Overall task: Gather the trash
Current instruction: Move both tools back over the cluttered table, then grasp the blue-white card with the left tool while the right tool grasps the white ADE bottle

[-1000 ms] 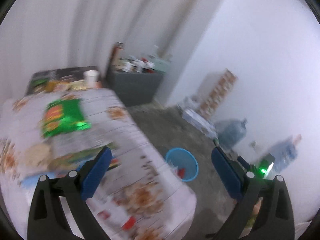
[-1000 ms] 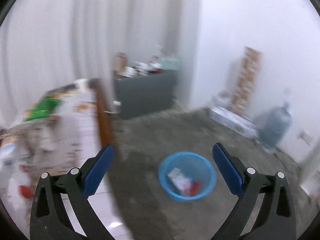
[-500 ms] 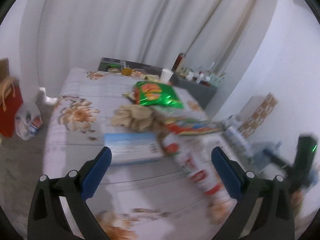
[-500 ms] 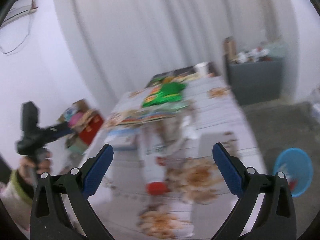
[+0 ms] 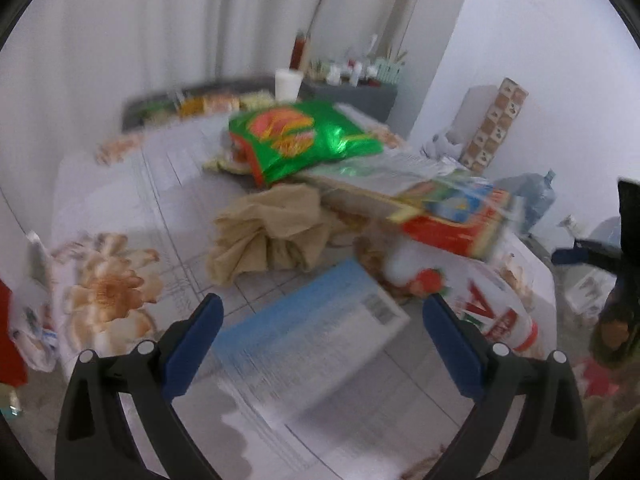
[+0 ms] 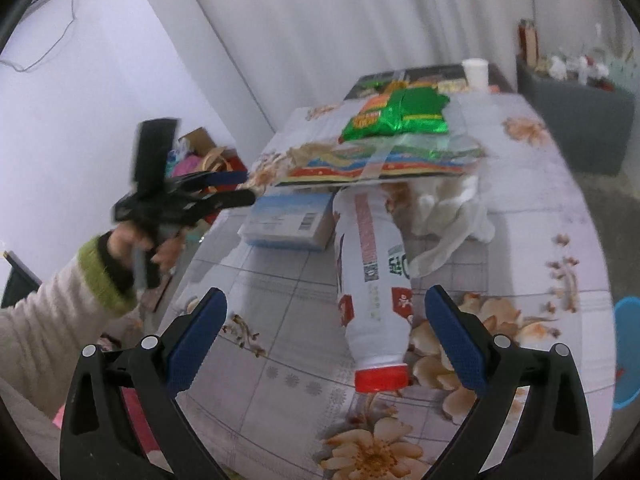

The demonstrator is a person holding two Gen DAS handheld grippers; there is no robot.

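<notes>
A white plastic bottle with a red cap lies on the flower-print table, its cap toward me. My right gripper hangs open just above its neck end, the jaws wide either side and touching nothing. Behind the bottle lie a light blue box, a flat colourful package, a green snack bag and a white plastic bag. My left gripper is open above the blue box, short of the crumpled brown paper. The green bag lies beyond.
A blue bin stands on the floor off the table's right edge. A white cup and food packs sit at the far end. A grey cabinet with bottles stands behind. A hand in a cream sleeve holds the left gripper.
Both views swung from the floor and the blue bin back onto the table. Both grippers have come closer to the trash, the left over the blue box, the right over the bottle.
</notes>
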